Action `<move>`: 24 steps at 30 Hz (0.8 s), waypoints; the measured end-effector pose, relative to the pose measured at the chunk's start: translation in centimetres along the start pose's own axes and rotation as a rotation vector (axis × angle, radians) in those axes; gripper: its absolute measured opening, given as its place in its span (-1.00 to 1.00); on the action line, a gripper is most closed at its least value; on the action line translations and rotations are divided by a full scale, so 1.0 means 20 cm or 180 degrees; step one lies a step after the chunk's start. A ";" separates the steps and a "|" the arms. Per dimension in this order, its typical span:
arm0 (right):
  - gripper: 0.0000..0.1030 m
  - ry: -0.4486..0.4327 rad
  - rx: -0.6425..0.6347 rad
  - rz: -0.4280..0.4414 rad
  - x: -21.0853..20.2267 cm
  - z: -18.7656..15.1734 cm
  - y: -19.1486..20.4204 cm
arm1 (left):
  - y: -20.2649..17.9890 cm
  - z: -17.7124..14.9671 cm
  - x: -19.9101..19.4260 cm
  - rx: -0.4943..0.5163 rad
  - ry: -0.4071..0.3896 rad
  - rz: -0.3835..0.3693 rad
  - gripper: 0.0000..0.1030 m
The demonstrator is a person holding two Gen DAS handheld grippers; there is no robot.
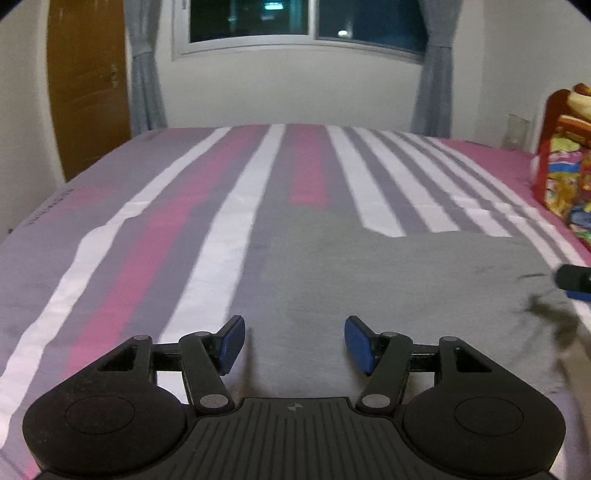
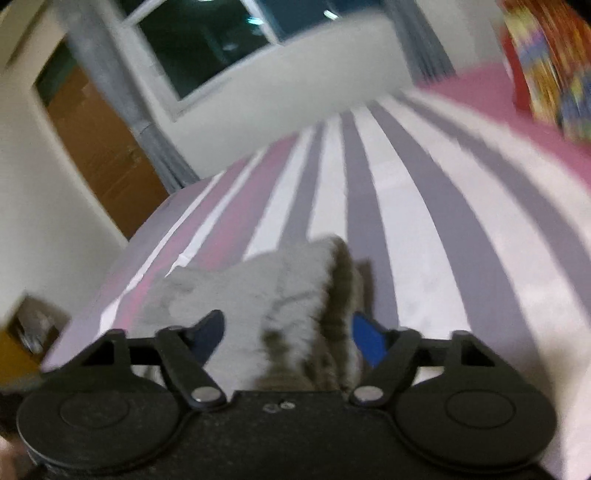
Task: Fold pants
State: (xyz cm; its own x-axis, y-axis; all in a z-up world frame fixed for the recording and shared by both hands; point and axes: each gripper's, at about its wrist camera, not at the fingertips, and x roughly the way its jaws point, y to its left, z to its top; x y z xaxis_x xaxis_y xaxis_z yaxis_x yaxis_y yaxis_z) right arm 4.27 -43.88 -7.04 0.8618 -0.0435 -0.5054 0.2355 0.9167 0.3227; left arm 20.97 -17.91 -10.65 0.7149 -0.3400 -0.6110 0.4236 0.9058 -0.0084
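Observation:
Grey pants lie spread on the striped bed sheet. My left gripper hovers open over their near left part, and its blue pads hold nothing. At the right edge of the left wrist view, part of my right gripper shows by the creased right end of the pants. In the blurred right wrist view, a raised, bunched fold of the pants stands between the fingers of my right gripper. Those pads stand wide apart and do not clearly press the cloth.
A colourful stack of bedding or bags sits on the bed's pink right side. Past the bed's far edge are a white wall, a window with grey curtains, and a brown door at left. Bare sheet stretches to the left and beyond the pants.

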 end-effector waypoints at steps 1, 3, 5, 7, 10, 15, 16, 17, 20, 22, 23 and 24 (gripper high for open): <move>0.09 -0.0015 -0.0064 0.0029 0.00 -0.01 0.03 | -0.02 0.00 -0.01 0.0014 0.0023 -0.0032 0.17; 0.03 0.0008 -0.0201 0.0016 0.01 -0.02 0.11 | -0.06 -0.02 0.00 0.0029 0.0074 -0.0054 0.17; 0.02 0.0128 -0.0282 -0.0072 0.05 -0.07 0.13 | -0.08 -0.05 0.03 0.0050 0.0265 -0.0069 0.17; 0.01 0.0257 -0.0250 -0.0137 0.08 -0.13 0.10 | -0.10 -0.09 0.06 0.0093 0.0344 -0.0017 0.16; 0.01 0.0332 -0.0364 -0.0252 0.14 -0.18 0.10 | -0.12 -0.13 0.06 0.0167 0.0321 0.0025 0.16; 0.04 0.0391 -0.0349 -0.0316 0.17 -0.14 0.14 | -0.14 -0.09 0.07 0.0122 0.0402 0.0080 0.16; 0.05 0.0363 -0.0313 -0.0300 0.15 -0.13 0.16 | -0.14 -0.08 0.06 0.0098 0.0424 0.0085 0.16; 0.05 0.0330 -0.0295 -0.0272 0.11 -0.14 0.16 | -0.15 -0.08 0.05 0.0080 0.0432 0.0085 0.16; 0.07 0.0270 -0.0342 -0.0245 0.06 -0.15 0.19 | -0.16 -0.07 0.03 0.0082 0.0437 0.0085 0.16; 0.08 0.0322 -0.0371 -0.0285 0.06 -0.18 0.20 | -0.17 -0.07 0.02 0.0091 0.0447 0.0109 0.16; 0.08 0.0358 -0.0382 -0.0329 0.08 -0.18 0.19 | -0.16 -0.08 0.01 0.0084 0.0463 0.0116 0.16; 0.08 0.0385 -0.0382 -0.0366 0.09 -0.19 0.19 | -0.16 -0.08 0.01 0.0084 0.0477 0.0122 0.17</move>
State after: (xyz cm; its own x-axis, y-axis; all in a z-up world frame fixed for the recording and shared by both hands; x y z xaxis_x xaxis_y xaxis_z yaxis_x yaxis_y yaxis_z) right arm 4.98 -39.04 -9.71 0.7705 -0.1092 -0.6280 0.2677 0.9496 0.1632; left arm 18.89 -20.50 -12.08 0.6406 -0.2619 -0.7218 0.4134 0.9098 0.0368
